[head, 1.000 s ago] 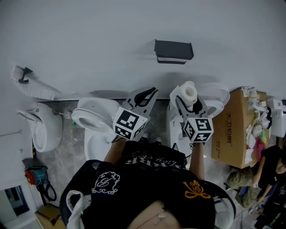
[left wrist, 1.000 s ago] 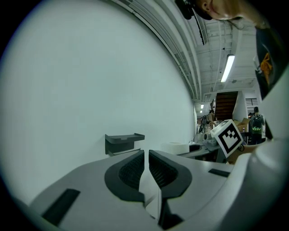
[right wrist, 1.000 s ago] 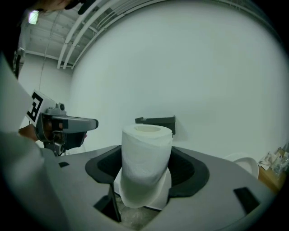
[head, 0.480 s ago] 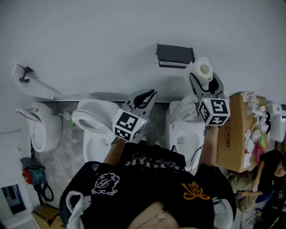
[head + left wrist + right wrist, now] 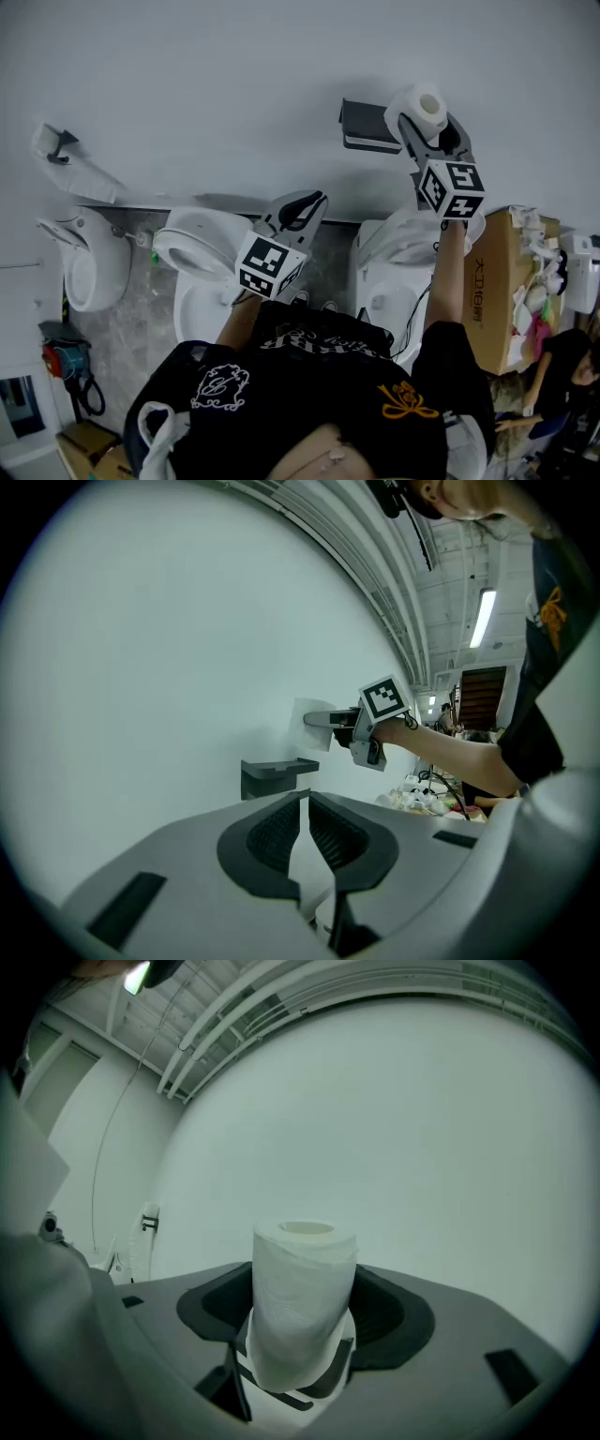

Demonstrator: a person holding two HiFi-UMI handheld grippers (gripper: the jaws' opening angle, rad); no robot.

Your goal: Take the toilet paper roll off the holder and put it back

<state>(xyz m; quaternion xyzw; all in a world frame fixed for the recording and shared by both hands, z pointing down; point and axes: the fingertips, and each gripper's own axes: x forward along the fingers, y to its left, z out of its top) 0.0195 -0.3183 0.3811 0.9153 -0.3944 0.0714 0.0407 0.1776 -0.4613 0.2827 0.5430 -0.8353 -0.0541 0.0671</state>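
A white toilet paper roll (image 5: pixel 419 111) is held up against the white wall, just right of the dark grey holder (image 5: pixel 367 127). My right gripper (image 5: pixel 424 124) is shut on it, with the jaws on either side of the roll. In the right gripper view the roll (image 5: pixel 302 1302) stands upright between the jaws, its cardboard core on top. My left gripper (image 5: pixel 300 208) hangs lower, over the toilets, shut and empty. The left gripper view shows the holder (image 5: pixel 277 775) on the wall, with the roll (image 5: pixel 314 726) close beside it.
Two white toilets (image 5: pixel 202 253) (image 5: pixel 403 248) stand against the wall below the holder. An open cardboard box (image 5: pixel 502 281) full of odds and ends is at the right. Another white fixture (image 5: pixel 80 267) sits at the left. A person (image 5: pixel 553 375) crouches at the lower right.
My right gripper has lifted the roll from above the right toilet up to the wall, beside the holder. The left gripper has stayed where it was.
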